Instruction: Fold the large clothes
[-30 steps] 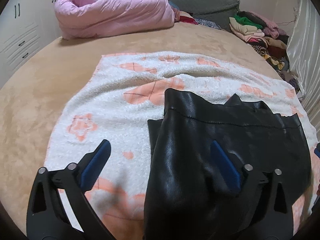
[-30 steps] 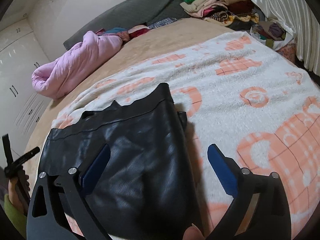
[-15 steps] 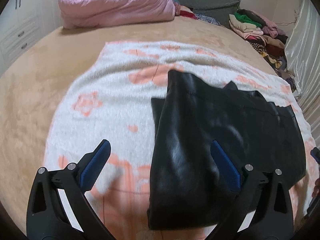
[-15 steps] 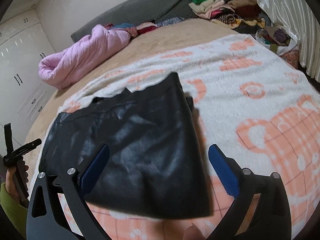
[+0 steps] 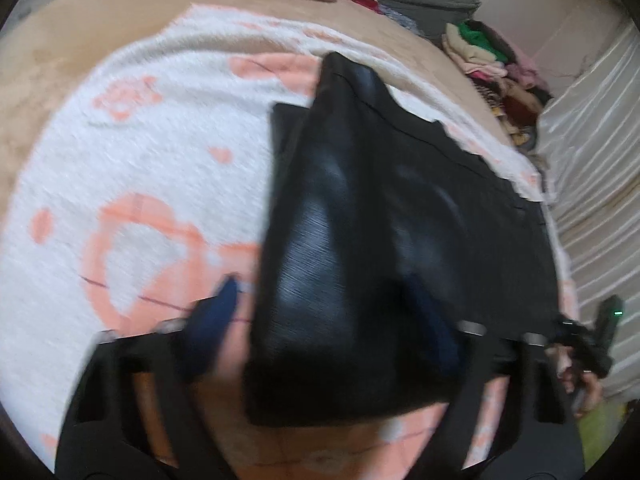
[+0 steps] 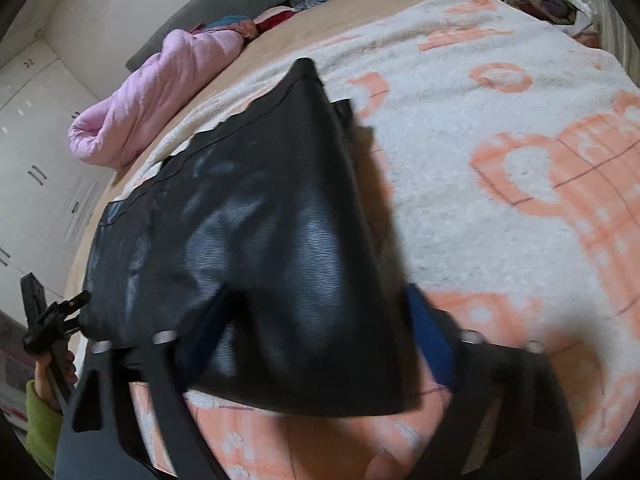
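A black leather-like garment (image 5: 372, 240) lies folded flat on a white blanket with orange patterns (image 5: 152, 168); it also shows in the right wrist view (image 6: 248, 248). My left gripper (image 5: 332, 320) is open and empty, hovering over the garment's near left edge. My right gripper (image 6: 316, 328) is open and empty over the garment's near right edge. Each gripper shows at the edge of the other's view: the right one (image 5: 592, 340) and the left one (image 6: 52, 320). Both views are blurred.
The blanket (image 6: 500, 120) covers a tan bed (image 5: 48, 72). A rolled pink duvet (image 6: 160, 92) and a grey cushion (image 5: 420, 4) lie at the far end. A pile of clothes (image 5: 496, 68) sits far right by a pale curtain (image 5: 592, 184). White cupboards (image 6: 36, 168) stand left.
Both grippers have moved down and forward toward the garment's near edge, still open. The garment has not changed shape.
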Tool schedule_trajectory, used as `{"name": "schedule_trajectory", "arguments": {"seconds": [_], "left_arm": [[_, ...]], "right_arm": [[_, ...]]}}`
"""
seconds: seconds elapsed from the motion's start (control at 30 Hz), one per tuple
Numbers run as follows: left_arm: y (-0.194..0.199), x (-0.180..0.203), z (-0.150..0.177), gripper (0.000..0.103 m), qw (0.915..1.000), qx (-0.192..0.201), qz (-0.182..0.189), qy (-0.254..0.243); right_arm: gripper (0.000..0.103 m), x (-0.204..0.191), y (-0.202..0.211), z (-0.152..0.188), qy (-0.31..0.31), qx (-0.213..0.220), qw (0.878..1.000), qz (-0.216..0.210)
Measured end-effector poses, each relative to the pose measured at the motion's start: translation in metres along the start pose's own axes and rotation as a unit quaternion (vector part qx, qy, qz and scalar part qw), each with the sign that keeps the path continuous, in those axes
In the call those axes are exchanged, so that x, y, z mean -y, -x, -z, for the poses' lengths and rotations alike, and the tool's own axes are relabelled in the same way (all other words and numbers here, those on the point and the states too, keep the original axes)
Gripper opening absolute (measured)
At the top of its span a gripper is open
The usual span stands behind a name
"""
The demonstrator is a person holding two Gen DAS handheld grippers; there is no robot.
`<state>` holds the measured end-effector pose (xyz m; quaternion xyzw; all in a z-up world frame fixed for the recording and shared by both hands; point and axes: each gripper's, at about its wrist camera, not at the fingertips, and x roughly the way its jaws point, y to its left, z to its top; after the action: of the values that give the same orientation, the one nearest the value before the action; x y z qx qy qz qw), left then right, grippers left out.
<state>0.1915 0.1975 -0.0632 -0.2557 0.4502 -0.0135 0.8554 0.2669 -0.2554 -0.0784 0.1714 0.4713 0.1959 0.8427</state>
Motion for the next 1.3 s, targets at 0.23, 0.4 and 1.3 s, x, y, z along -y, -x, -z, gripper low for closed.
{"name": "schedule_trajectory", "arguments": {"seconds": [0.23,0.4,1.3], "left_arm": [[0.01,0.013,0.008,0.045,0.9999,0.001,-0.01,-0.01],[0.025,0.019,0.03,0.045,0.9998,-0.003,-0.009,-0.017],[0.065,0.042,0.072,0.074,0.9967,0.021,-0.035,-0.071]], "right_arm": [[0.022,-0.004,0.023,0.0,0.004,0.007,1.0,0.003],[0.023,0.005,0.038,0.013,0.009,0.002,1.0,0.009],[0.082,-0.055,0.114,0.047,0.111,0.106,0.983,0.102]]}}
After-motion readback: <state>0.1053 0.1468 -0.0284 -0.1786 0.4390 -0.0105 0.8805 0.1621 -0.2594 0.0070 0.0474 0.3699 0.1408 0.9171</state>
